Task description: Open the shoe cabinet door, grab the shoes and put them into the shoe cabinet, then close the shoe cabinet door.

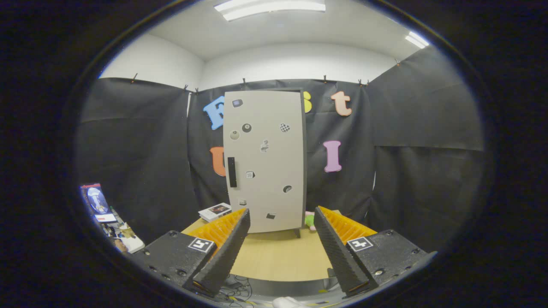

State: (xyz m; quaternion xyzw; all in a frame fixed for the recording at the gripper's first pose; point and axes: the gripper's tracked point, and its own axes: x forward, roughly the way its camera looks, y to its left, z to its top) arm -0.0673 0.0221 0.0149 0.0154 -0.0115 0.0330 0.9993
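Shoe cabinet (265, 160) door closed, well beyond spread, empty fingers (233, 237)

Upright grey shoe cabinet (265, 160), door shut

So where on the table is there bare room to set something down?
Bare wood lies between the open gripper and the cabinet's shut door, running back to the table front edge. It is crowded beside the cabinet: a book one side, a green toy the other.
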